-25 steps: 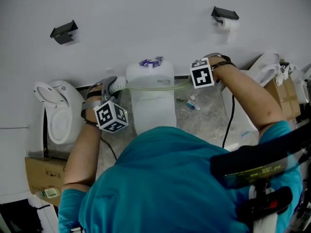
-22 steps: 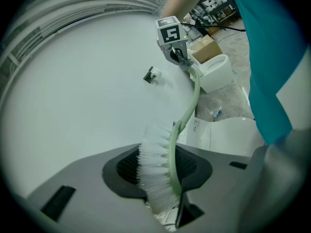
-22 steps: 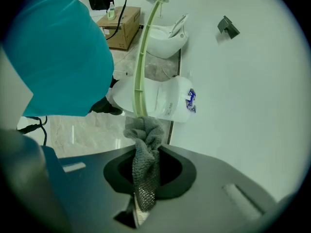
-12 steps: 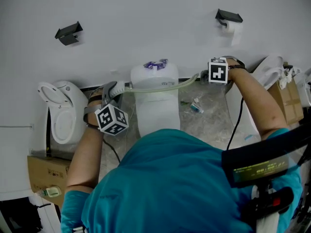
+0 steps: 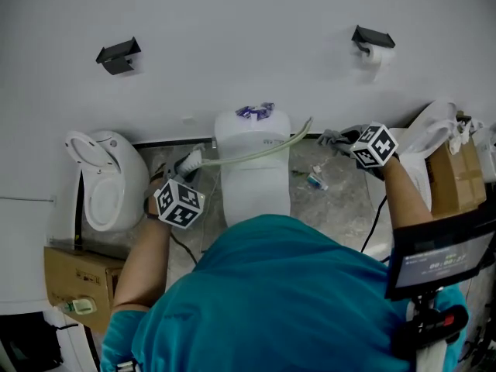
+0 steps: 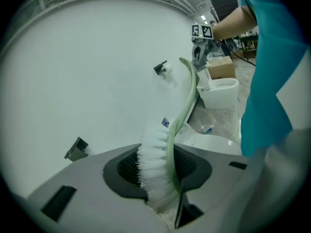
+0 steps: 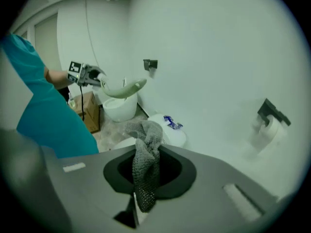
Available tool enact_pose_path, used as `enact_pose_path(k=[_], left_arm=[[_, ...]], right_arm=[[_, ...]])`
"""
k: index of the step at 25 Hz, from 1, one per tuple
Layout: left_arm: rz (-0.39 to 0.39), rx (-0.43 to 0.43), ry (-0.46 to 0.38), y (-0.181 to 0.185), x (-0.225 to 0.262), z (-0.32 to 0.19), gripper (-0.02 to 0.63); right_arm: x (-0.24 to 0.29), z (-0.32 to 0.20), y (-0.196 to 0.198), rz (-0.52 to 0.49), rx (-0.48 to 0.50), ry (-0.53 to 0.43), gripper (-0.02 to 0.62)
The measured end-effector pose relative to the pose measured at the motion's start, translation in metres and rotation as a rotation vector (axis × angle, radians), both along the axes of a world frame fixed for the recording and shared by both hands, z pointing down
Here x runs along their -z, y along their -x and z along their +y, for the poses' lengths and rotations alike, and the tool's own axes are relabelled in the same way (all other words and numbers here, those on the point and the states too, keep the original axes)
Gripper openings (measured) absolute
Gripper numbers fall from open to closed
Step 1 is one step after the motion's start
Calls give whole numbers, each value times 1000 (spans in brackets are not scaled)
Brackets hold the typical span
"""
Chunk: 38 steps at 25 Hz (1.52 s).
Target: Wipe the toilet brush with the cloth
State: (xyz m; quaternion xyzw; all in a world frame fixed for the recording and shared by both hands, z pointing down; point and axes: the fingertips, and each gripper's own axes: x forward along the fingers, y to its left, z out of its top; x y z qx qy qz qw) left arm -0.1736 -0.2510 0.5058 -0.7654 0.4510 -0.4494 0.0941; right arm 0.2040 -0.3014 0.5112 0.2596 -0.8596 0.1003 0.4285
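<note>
The toilet brush has white bristles (image 6: 154, 171) and a long, curved pale-green handle (image 6: 187, 98). My left gripper (image 6: 165, 205) is shut on its head, left of the middle toilet in the head view (image 5: 180, 178). From the brush head (image 5: 191, 161) the handle (image 5: 256, 154) runs right across the toilet tank, and its tip stands free. A grey mesh cloth (image 7: 145, 166) hangs bunched between the jaws of my right gripper (image 7: 138, 198), which is shut on it. That gripper (image 5: 345, 139) is a little to the right of the handle's tip and apart from it.
A white toilet (image 5: 254, 178) stands right in front, with a purple packet (image 5: 256, 111) on its tank. More toilets stand at the left (image 5: 105, 180) and right (image 5: 430, 134). There are cardboard boxes (image 5: 74, 273), a paper roll holder (image 5: 372, 41), and a small bottle (image 5: 314, 179) on the floor.
My right gripper has slid right with the cloth, off the handle's end, and rolled. My left gripper has sunk a little with the brush, which now tilts upward to the right.
</note>
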Motion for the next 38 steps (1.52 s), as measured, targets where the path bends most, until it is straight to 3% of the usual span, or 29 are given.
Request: enact_pose_path(k=[11,16,23,28,30,38], left_arm=[[461,86,153,-13,-17,5,146],[751,104,240,-24,-18,8,146],[1188,69,287,-34,10,11,147],[1505,19,321,-42,44,17,147],[1548,14,324,-41,48,15,146],[1487,-7,315,-49,56,23,147]], right_arm=[[15,26,47,-576,-208,51,31],[42,28,62,-815,-271,57,31],[94,27,79,-1002,-251,27,31],[113,27,95,-1037,-222,2,28],[111,25,100,-1029,-222,1,27],[98,33,110,-984,-197,13,26]])
